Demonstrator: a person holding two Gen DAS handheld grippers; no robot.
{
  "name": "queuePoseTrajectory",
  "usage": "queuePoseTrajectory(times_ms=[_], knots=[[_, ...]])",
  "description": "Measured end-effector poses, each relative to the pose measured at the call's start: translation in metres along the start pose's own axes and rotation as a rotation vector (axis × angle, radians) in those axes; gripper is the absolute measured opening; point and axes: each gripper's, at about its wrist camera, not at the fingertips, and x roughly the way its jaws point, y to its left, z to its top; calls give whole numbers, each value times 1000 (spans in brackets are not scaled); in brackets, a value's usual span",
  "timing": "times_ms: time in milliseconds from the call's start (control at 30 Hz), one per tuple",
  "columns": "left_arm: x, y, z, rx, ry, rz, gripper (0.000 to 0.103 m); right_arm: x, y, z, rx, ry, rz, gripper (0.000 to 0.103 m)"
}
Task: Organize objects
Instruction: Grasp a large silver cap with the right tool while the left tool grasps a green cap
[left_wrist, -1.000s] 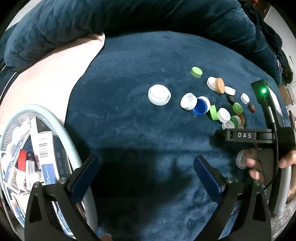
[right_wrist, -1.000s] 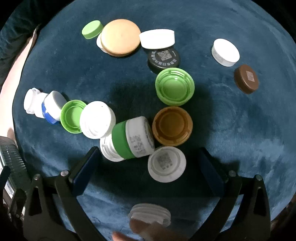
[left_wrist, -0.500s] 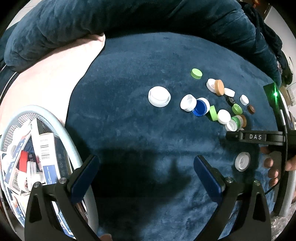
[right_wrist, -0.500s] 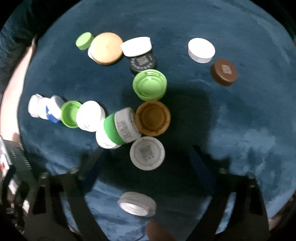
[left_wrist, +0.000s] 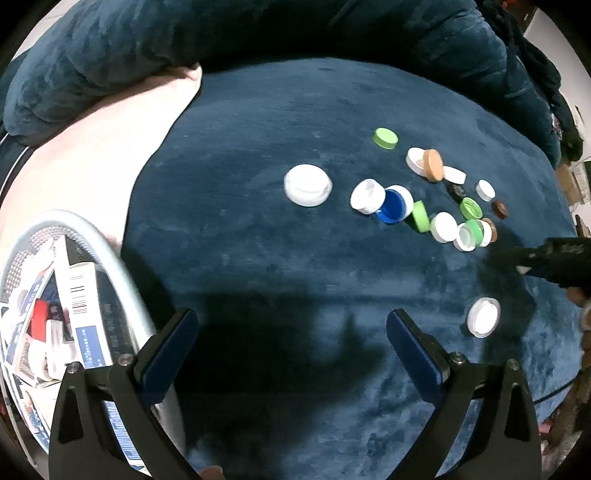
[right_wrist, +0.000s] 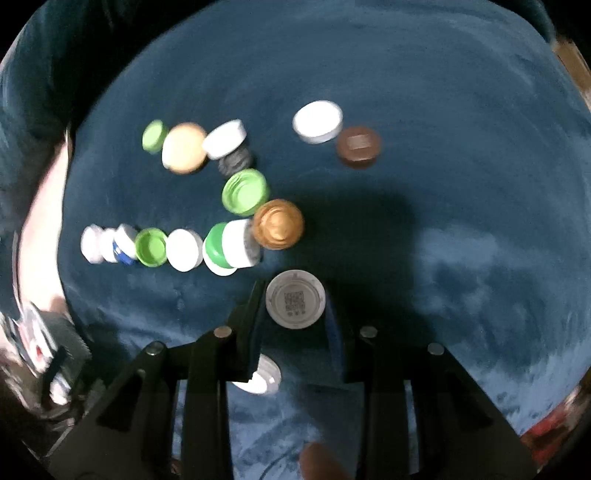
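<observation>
While the left gripper (left_wrist: 291, 350) points steeply down over bare blue plush cover (left_wrist: 258, 240) with its jaws spread wide and nothing between them, the right gripper (right_wrist: 295, 306) is clenched on a white QR-code cap (right_wrist: 295, 303), one pad on each side of its rim. In the left wrist view the right gripper shows only as a dark blurred bar at the right edge, so its pose cannot be read there.

Left to right in the left wrist view:
- A white mesh basket (left_wrist: 110, 258) sits at the lower left, filled with cartons and small boxes. It lies just beside the left finger of the left gripper.
- A pale pink cloth (left_wrist: 92, 147) lies behind the basket.
- A large white lid (left_wrist: 307, 184) sits alone near the centre.
- A white cap (left_wrist: 367, 195) touches a blue cap (left_wrist: 393, 206).
- A cluster of green, white, tan and brown caps follows to the right.
- A lone white cap (left_wrist: 484, 317) lies apart, nearer the camera.

In the right wrist view, a copper cap (right_wrist: 279, 223) and an open green cap (right_wrist: 244, 192) lie just beyond the held cap. A brown cap (right_wrist: 358, 146) lies further right. That view is motion-blurred.
</observation>
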Motion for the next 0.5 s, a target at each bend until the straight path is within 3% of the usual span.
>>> queuePoseTrajectory(times_ms=[200, 233, 367, 433, 500], knots=[[8, -29, 10, 37, -15, -60, 102, -46, -13, -27, 111, -80, 79, 31], [12, -38, 15, 42, -17, -75, 102, -42, 7, -22, 114, -87, 79, 31], [25, -67, 26, 50, -15, -153, 102, -31, 5, -3, 108, -78, 68, 31], [33, -77, 33, 24, -15, -185, 102, -33, 25, -21, 103, -74, 61, 31], [39, -80, 41, -40, -32, -193, 102, -42, 16, -28, 95, -77, 70, 31]])
